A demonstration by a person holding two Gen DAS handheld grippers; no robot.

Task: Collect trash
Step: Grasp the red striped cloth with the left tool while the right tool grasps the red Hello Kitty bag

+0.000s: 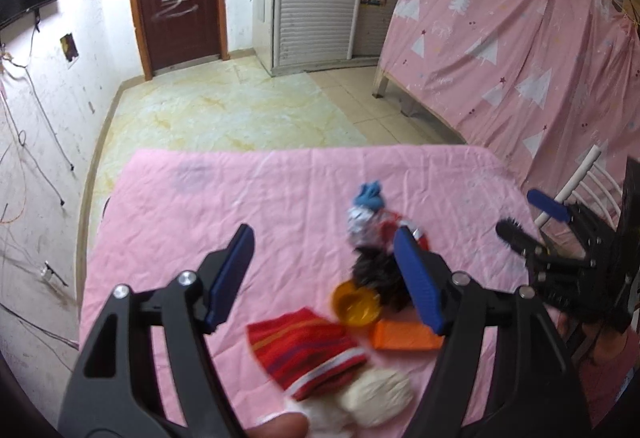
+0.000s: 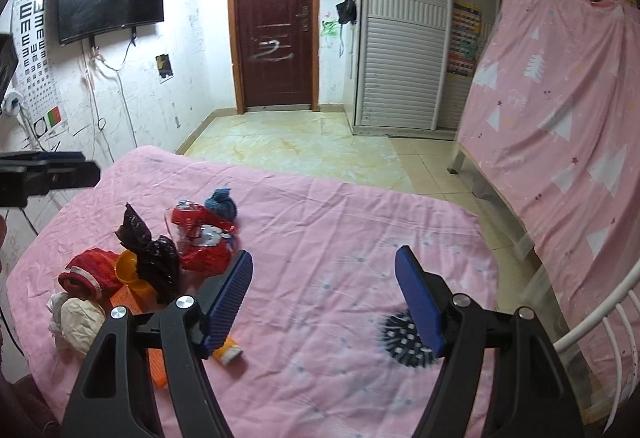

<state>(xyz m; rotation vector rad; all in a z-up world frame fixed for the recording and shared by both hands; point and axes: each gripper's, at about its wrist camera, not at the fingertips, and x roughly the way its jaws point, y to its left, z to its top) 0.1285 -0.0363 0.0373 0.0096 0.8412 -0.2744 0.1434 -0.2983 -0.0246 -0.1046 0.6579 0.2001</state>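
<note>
A heap of items lies on the pink bedsheet (image 1: 240, 206): a red striped sock (image 1: 304, 350), a crumpled cream paper ball (image 1: 380, 394), a yellow cup (image 1: 356, 304), an orange box (image 1: 404, 336), a black crumpled bag (image 1: 378, 274), a red-and-silver wrapper (image 1: 368, 224) and a blue knit piece (image 1: 370, 196). My left gripper (image 1: 324, 250) is open above the heap. My right gripper (image 2: 324, 272) is open and empty over bare sheet (image 2: 340, 222), right of the heap. The wrapper (image 2: 204, 242), bag (image 2: 154, 258) and paper ball (image 2: 82, 320) show at its left.
A black hairbrush (image 2: 404, 340) lies on the sheet under the right gripper's right finger. A white metal chair (image 2: 600, 318) stands at the bed's right. A pink curtain (image 2: 560, 98), a wardrobe (image 2: 404, 38), a door (image 2: 276, 22) and tiled floor (image 2: 300, 146) lie beyond.
</note>
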